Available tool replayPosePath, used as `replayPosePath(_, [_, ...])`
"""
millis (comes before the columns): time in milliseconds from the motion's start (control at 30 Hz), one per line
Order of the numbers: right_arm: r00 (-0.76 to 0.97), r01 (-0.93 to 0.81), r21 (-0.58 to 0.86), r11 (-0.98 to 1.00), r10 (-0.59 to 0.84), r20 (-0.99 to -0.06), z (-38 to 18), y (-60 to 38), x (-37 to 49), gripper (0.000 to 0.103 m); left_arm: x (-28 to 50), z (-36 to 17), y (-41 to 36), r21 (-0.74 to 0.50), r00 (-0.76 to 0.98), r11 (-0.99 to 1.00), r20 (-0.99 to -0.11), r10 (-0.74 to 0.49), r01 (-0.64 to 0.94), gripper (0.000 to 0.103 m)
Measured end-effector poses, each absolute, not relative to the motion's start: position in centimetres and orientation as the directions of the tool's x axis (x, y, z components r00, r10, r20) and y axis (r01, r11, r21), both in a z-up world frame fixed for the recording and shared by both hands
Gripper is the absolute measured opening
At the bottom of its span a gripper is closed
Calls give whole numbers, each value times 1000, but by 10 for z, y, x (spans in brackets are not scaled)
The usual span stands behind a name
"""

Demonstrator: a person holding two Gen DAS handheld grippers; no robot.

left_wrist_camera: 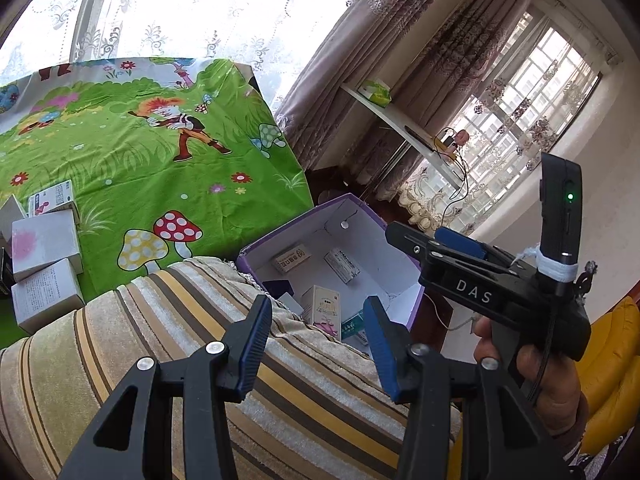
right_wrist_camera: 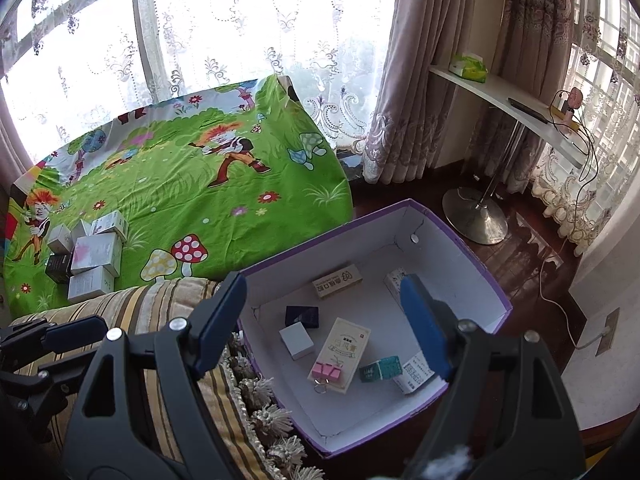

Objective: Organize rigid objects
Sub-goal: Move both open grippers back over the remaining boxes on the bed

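two hand-held claws hover over a striped cushion (right_wrist_camera: 168,300) beside a purple-walled box (right_wrist_camera: 472,264) on the wooden floor. the right claw (right_wrist_camera: 324,320) hangs above the box, fingers apart with nothing between them; the left claw (left_wrist_camera: 316,334) is likewise apart and empty. in the box lie small cartons, among them a tall cream carton (right_wrist_camera: 344,350) with pink clips (right_wrist_camera: 326,372) on it, a teal carton (right_wrist_camera: 382,368) and a dark blue box (right_wrist_camera: 303,316). beyond, more white cartons (right_wrist_camera: 96,256) sit clustered on the green cartoon-print cloth (right_wrist_camera: 192,200).
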State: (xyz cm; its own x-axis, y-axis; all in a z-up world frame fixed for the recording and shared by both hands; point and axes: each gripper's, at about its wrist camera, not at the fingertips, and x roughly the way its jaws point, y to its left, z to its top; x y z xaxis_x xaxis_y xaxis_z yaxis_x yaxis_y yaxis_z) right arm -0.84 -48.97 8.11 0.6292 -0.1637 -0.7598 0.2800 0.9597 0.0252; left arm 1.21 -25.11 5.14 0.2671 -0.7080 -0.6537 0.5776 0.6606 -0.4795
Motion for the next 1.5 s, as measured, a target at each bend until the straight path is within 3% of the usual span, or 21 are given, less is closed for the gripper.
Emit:
replayPosePath(300, [649, 193, 30, 981, -105, -753, 89, -456, 4, 82, 30, 59, -223, -469, 337, 719, -660, -671, 513, 49])
replayPosePath(1167, [671, 0, 71, 997, 53, -740, 108, -361, 60, 85, 116, 82, -71, -362, 561, 912, -721, -407, 196, 53])
replayPosePath(1500, [684, -98, 65, 993, 115, -721, 119, -311, 96, 85, 153, 97, -15, -413, 637, 909, -684, -354, 60, 61])
